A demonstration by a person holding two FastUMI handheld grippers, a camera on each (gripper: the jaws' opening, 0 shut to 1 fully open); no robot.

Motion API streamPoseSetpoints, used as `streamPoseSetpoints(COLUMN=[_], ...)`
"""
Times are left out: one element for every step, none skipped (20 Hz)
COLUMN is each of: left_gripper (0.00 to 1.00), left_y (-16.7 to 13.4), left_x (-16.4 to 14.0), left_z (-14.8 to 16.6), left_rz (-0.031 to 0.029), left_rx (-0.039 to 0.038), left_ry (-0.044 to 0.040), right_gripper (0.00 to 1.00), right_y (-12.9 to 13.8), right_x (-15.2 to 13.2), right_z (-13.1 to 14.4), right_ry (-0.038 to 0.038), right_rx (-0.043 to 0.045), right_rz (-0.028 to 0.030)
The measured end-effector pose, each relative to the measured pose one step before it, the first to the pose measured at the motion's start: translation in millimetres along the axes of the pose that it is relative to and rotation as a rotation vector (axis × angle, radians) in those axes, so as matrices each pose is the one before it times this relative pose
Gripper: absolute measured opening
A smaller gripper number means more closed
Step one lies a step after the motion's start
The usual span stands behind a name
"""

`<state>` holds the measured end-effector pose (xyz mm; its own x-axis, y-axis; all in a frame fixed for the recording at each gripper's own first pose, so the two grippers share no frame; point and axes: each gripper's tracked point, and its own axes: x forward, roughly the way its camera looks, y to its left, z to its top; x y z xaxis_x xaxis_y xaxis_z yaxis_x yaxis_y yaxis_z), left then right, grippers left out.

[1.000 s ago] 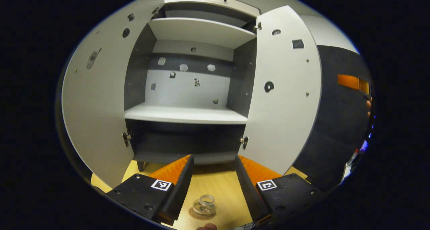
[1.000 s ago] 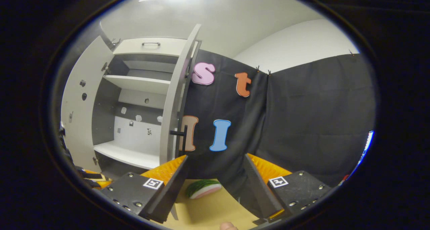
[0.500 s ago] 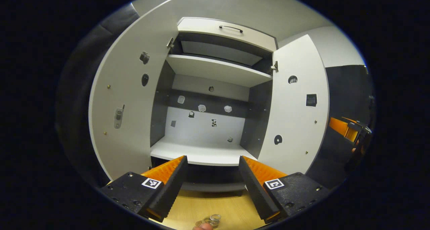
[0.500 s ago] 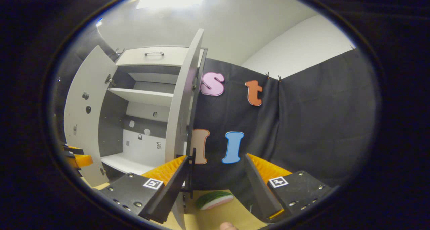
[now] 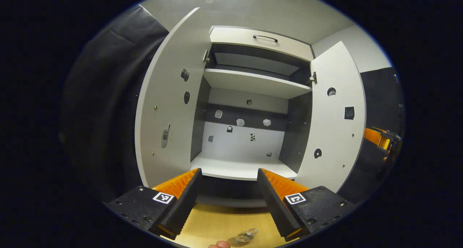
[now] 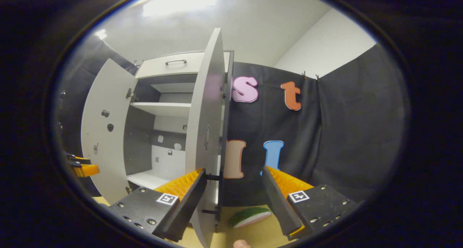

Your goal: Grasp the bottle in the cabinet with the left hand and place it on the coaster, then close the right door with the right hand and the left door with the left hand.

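The cabinet (image 5: 249,96) stands on the wooden bench (image 5: 217,226) with both doors swung wide. In the left gripper view the left gripper (image 5: 228,201) hangs in front of the opening with its fingers spread well apart and nothing between them. Low between those fingers, at the near edge of the bench, the clear bottle (image 5: 249,234) sits on the round coaster (image 5: 235,240), well out of the cabinet; a fingertip (image 5: 219,244) shows just beside them. The left door (image 5: 170,110) leans out toward the dark booth wall, and the right door (image 5: 334,125) stands open on the other side. The shelves (image 5: 240,168) inside are bare apart from small fittings on the back panel.

In the right gripper view the right gripper (image 6: 235,201) is held close to the outer edge of the right door (image 6: 208,132), which is seen nearly edge-on, its dark handle (image 6: 213,193) showing between the fingers. These fingers are also wide apart and grip nothing; whether one touches the door I cannot tell. A slice of toy watermelon (image 6: 250,217) lies on the bench beyond the door. The left gripper (image 6: 81,166) peeks in at the far left.
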<state>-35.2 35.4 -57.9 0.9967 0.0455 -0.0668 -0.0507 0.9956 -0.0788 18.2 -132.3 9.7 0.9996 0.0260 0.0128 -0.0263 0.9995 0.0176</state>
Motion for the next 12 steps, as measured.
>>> streamPoseSetpoints(left_gripper=[0.92,0.96,0.96,0.92,0.96,0.92,0.92,0.96,0.96,0.92,0.96,0.96], left_y=[0.41,1.23,0.49,0.82,2.66,2.55,4.04,4.30,2.90,4.63,4.12,4.11], left_x=[-2.15,-1.79,-1.73,-1.92,-2.60,-0.28,-1.51,0.24,1.37,-1.85,-2.90,-1.56], left_z=[0.86,1.40,0.01,1.63,-0.25,1.23,0.56,0.64,-0.19,0.46,1.07,0.98], left_rz=[0.00621,0.00653,0.00546,0.00575,0.00783,0.00947,0.01139,0.01199,0.01202,0.01157,0.01208,0.01274], left_rx=[-0.00286,0.00020,0.00336,0.00583,0.00784,0.00772,0.00530,0.00213,-0.00028,-0.00197,-0.00175,-0.00206], left_ry=[-0.00235,-0.00299,-0.00222,-0.00108,-0.00104,-0.00363,-0.00273,-0.00149,-0.00149,0.00022,-0.00237,-0.00151], right_gripper=[0.95,0.95,0.92,0.92,0.95,0.95,0.95,0.95,0.92,0.95,0.99,0.95], right_y=[6.58,8.28,8.47,8.11,8.49,7.91,7.28,1.61,1.31,2.94,1.36,5.41], right_x=[2.07,1.63,3.45,3.13,3.21,3.28,3.18,1.15,1.78,3.81,3.50,5.22], right_z=[-0.37,-0.84,-0.77,-1.66,-0.74,-1.97,-2.28,-3.90,-4.89,-4.84,-2.64,-1.11], right_ry=[0.00119,0.00035,0.00186,0.00078,0.00114,0.00132,0.00543,0.01028,0.01139,0.00750,0.00537,0.00652], right_rx=[0.01312,0.01310,0.01239,0.01367,0.01324,0.01278,0.00714,-0.00435,-0.01668,-0.01588,-0.00689,0.00508], right_rz=[0.02384,0.02666,0.02606,0.02386,0.02275,0.02173,0.01456,0.00747,0.00158,-0.00059,0.00159,0.00850])
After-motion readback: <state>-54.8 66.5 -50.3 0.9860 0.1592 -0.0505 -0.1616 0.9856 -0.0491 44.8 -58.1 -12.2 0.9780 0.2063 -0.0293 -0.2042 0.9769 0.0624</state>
